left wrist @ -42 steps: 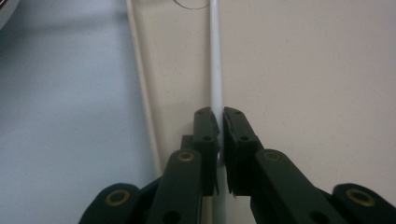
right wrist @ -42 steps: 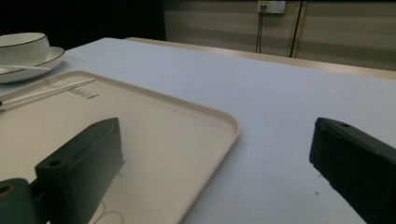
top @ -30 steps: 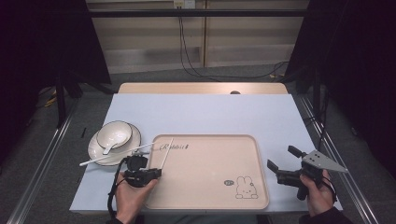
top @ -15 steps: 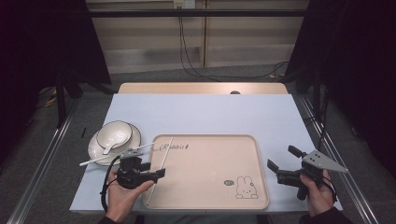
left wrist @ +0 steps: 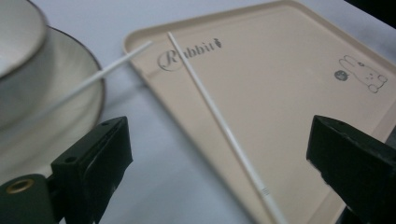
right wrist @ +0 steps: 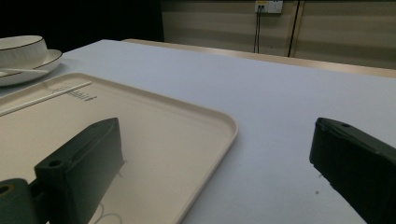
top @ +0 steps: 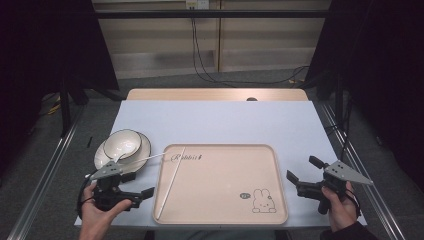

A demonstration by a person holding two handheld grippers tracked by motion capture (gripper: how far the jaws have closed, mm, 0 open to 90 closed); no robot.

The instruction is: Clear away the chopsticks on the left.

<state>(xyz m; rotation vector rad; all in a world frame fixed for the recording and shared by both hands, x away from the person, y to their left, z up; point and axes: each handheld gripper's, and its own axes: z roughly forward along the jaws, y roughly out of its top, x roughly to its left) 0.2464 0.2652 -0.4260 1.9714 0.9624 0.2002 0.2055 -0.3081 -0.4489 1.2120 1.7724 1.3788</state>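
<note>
The beige tray (top: 225, 200) carries the word "Rabbit" in thin script near its far left corner, with a small mark after it that cannot be read, and near its right front corner a line drawing of a rabbit (top: 263, 200) beside a small dark round stamp whose writing is too small to read. A long white chopstick (top: 171, 181) lies on the tray along its left side, running from just beside the script down to the near left rim; in the left gripper view a faint grey mark shows near the stick's near end, also unreadable. A second white chopstick (top: 135, 162) lies with its far tip on the tray's far left rim and its other end over the plate (top: 142, 150), which sits on the pale table (top: 225, 120) left of the tray with a white bowl (top: 121, 142) on it. The left gripper (top: 145, 193) is held low in the person's left hand (top: 102, 212) off the tray's near left corner, pointing right toward it, its jaws spread wide with nothing between them; the first chopstick lies just ahead of them. The right gripper (top: 302, 175) rests in the right hand (top: 340, 207) to the right of the tray, aimed left across the table, jaws likewise wide apart and empty.
</note>
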